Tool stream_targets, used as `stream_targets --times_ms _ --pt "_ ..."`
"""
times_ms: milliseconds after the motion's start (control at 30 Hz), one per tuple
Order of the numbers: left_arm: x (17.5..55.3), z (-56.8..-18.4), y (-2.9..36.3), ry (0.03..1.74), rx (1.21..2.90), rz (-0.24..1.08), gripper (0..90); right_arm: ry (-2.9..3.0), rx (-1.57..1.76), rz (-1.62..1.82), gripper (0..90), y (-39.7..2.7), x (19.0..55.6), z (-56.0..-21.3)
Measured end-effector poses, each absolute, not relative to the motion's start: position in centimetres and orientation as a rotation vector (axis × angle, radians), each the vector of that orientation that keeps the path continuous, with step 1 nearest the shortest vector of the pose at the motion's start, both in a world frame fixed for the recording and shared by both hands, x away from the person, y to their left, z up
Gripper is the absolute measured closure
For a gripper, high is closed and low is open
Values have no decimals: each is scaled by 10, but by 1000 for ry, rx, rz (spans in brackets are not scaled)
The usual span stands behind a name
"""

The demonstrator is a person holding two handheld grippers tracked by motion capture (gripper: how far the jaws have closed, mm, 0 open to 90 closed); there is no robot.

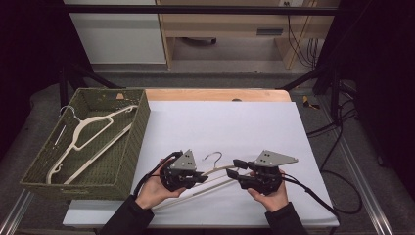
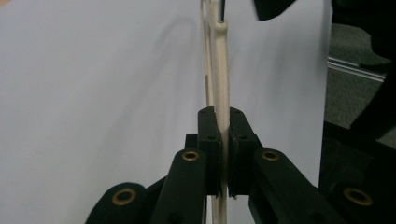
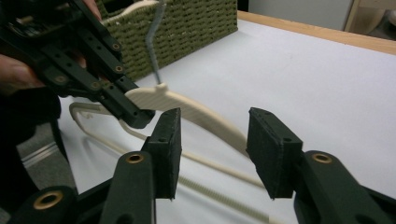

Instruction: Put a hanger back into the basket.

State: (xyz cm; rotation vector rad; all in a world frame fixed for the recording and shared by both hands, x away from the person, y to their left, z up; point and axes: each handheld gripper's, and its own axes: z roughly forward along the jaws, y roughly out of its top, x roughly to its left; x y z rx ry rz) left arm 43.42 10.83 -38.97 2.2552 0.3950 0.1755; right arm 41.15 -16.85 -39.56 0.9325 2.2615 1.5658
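Left gripper point(image 2: 223, 140): clamped on the hanger's point(image 1: 215, 177) left shoulder.
Right gripper point(image 3: 212, 154): jaws parted, hanger's other shoulder between them, untouched.
Hanger: over the white sheet point(image 1: 235, 132), lengthwise between both grippers.
Basket point(image 1: 139, 132): leftward, nearer the left hand.

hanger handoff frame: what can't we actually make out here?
- Hanger, high view: its middle is hidden under both tools.
- Left tool, left gripper view: shut on the hanger; the bottom edge cuts off the arm below the pads.
- Right tool, right gripper view: jaws apart; hanger's far end hidden behind them.
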Motion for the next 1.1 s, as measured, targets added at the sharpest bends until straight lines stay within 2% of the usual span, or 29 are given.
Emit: stream_targets --times_ms 100,233,367,600,1100 --pt "435 -388 114 458 2198 160 861 2231 947 1579 493 -177 408 -393" --pt "432 -378 124 508 2141 218 861 2162 986 1581 393 -194 403 -395" --pt "430 -361 136 526 2081 259 861 2086 1044 1553 269 -210 402 -396" --pt "433 -325 160 576 2024 335 860 1994 1120 1503 109 -224 404 -399" --pt "450 -267 241 645 1911 430 861 1948 1210 1456 67 -243 404 -408"
